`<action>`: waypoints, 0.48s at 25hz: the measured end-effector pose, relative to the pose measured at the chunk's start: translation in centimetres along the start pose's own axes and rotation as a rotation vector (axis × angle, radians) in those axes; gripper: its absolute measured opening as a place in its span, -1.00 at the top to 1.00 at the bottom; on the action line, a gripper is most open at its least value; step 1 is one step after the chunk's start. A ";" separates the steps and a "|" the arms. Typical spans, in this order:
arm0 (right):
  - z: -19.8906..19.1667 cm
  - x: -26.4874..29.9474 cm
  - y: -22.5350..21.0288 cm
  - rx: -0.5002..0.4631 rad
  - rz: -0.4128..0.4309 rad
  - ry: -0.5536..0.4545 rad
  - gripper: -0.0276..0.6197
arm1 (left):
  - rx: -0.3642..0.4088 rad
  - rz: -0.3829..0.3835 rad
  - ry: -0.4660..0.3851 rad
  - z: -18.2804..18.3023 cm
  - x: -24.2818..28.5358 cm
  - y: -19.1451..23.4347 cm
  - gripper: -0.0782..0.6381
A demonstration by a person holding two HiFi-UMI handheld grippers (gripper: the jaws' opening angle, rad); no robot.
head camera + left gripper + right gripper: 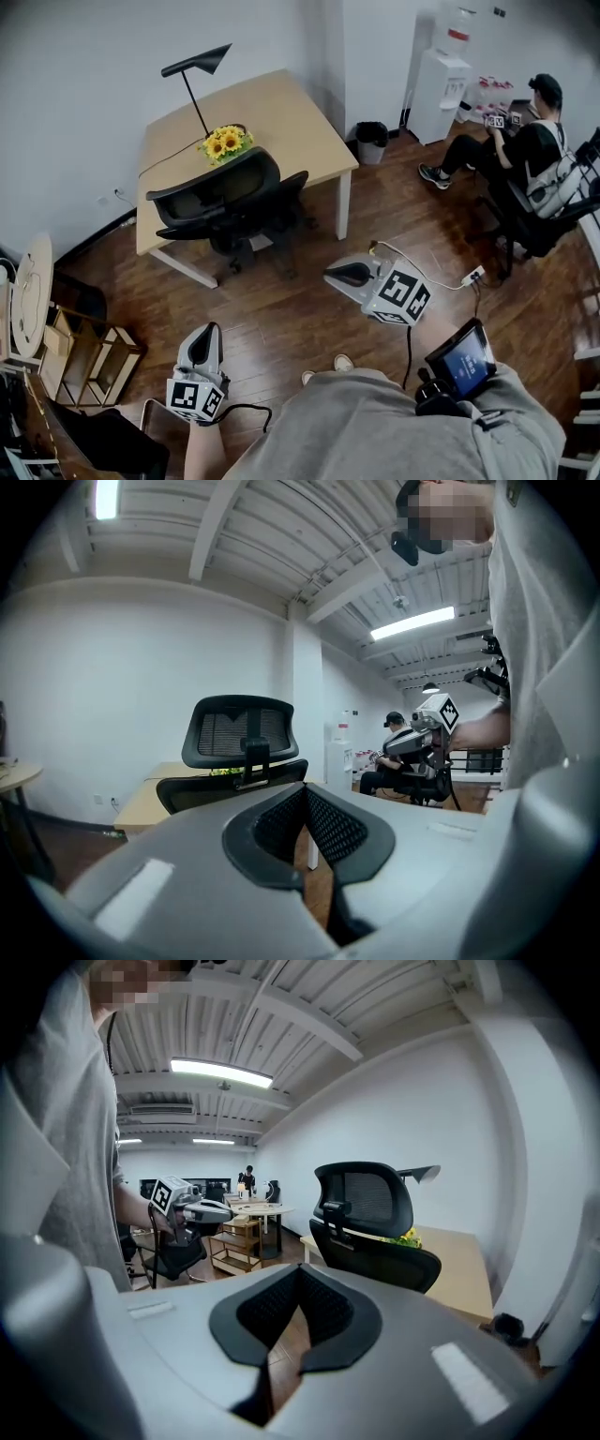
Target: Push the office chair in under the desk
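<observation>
The pale wooden tabletop [281,122] carries a black lamp [202,61] and sunflowers [225,142] near its front edge. On the dark wooden floor [300,309], the office chair [230,202] stands at that edge.

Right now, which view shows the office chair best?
The head view: it shows the chair from above, almost whole, against the desk. Both gripper views catch only its upper half, from behind.

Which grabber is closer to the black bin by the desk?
Right. In the head view the right gripper sits below the bin, across the floor. The left gripper is farther away, low and to the left.
</observation>
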State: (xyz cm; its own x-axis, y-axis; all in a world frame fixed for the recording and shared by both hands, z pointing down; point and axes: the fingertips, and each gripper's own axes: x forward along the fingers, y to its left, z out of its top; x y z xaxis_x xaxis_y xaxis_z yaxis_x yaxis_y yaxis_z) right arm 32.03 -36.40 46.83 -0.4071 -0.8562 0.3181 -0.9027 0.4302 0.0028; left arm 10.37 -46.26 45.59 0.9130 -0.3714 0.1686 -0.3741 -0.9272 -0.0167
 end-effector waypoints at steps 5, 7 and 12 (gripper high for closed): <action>-1.1 0.0 1.5 0.070 -0.031 -0.015 0.90 | -0.023 -0.026 0.012 -0.9 -0.5 -0.9 0.76; -1.2 0.1 1.9 0.087 -0.041 -0.023 0.90 | -0.028 -0.040 0.016 -1.1 -0.4 -1.4 0.76; -1.9 -0.3 2.4 0.106 -0.068 -0.025 0.90 | -0.013 -0.087 0.018 -1.4 0.3 -3.2 0.76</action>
State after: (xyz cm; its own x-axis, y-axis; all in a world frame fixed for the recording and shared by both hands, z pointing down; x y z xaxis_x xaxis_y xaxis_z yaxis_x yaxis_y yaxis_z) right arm 30.26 -34.61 48.54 -0.3466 -0.8898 0.2970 -0.9375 0.3395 -0.0768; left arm 11.62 -43.37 47.11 0.9390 -0.2888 0.1866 -0.2960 -0.9551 0.0113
